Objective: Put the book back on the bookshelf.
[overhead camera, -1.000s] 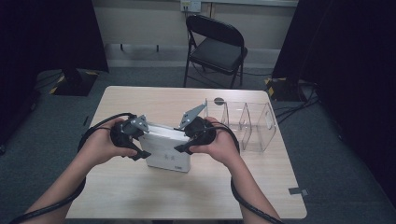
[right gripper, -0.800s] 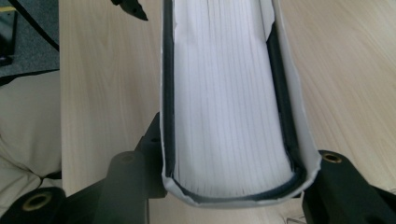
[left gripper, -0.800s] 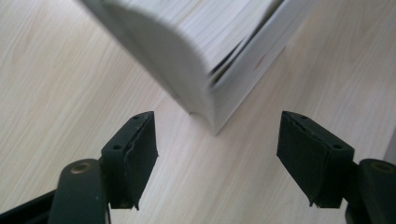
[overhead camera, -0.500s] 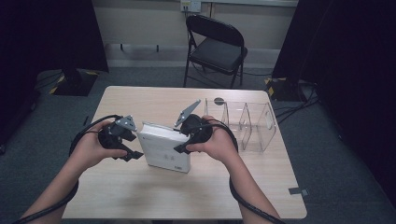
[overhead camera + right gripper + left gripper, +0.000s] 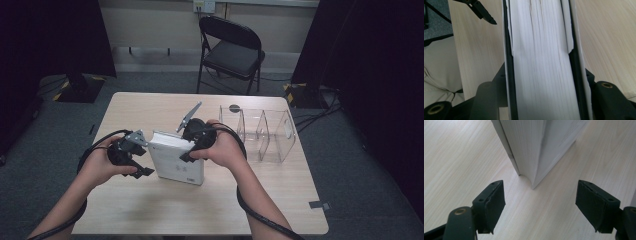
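A thick white book (image 5: 175, 157) stands tilted on the wooden table (image 5: 150, 105), its lower corner resting on the top in the left gripper view (image 5: 536, 145). My right gripper (image 5: 189, 145) is shut on it: the page edge (image 5: 541, 62) runs between the two jaws, which press on both covers though they have just been opening slightly. My left gripper (image 5: 142, 160) hangs just left of the book, apart from it. Its jaws have just been opening and stand wide with nothing between them (image 5: 540, 205). One of its jaw tips (image 5: 477, 10) shows in the right gripper view.
A clear plastic organizer (image 5: 260, 132) with several compartments stands at the table's right, close behind my right hand. A small dark disc (image 5: 234, 107) lies at the far edge. A black folding chair (image 5: 232, 50) stands beyond the table. Cables trail from both grippers.
My left gripper has let go of the book's left side, drawn away to the left and sunk toward the table with wider jaws. The right gripper keeps the book and has shifted it slightly.
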`<state>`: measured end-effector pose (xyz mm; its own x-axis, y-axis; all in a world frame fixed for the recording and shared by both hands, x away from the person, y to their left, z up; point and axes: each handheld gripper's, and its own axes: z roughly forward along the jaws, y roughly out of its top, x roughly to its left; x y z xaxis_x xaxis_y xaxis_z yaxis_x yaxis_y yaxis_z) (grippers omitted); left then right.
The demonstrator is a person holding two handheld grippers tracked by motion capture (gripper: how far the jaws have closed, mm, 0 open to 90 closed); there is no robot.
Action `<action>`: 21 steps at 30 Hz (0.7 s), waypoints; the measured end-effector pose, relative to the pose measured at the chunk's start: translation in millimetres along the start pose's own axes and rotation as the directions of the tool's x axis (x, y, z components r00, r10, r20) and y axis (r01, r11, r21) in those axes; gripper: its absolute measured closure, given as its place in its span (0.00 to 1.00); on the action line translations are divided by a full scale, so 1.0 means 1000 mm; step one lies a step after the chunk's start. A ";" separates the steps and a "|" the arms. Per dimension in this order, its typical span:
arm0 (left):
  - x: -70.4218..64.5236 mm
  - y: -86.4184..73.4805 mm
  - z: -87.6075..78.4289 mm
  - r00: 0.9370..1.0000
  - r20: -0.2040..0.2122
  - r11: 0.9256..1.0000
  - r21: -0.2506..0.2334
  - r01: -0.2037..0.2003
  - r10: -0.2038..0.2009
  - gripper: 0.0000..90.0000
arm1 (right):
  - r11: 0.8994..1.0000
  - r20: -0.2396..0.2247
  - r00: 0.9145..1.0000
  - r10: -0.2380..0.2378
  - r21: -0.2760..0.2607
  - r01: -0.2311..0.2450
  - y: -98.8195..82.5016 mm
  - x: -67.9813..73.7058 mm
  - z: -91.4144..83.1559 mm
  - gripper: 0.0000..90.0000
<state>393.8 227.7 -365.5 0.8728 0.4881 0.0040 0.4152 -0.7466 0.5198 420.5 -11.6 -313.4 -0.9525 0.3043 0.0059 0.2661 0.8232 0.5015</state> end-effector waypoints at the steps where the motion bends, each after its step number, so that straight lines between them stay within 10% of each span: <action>1: 0.000 0.000 0.001 1.000 0.003 1.000 -0.005 0.003 -0.003 0.25 | 1.000 0.007 1.000 -0.003 0.005 0.003 0.001 0.000 0.001 0.51; 21: -0.001 -0.012 0.012 1.000 -0.005 1.000 -0.022 0.010 -0.010 0.24 | 0.996 0.035 0.998 0.055 0.069 -0.057 -0.009 0.003 -0.011 0.54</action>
<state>391.2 230.9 -382.5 0.8674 0.4975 0.0029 0.4179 -0.7317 0.5386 413.3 -22.9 -308.5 -0.9308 0.3655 0.0036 0.3298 0.8356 0.4394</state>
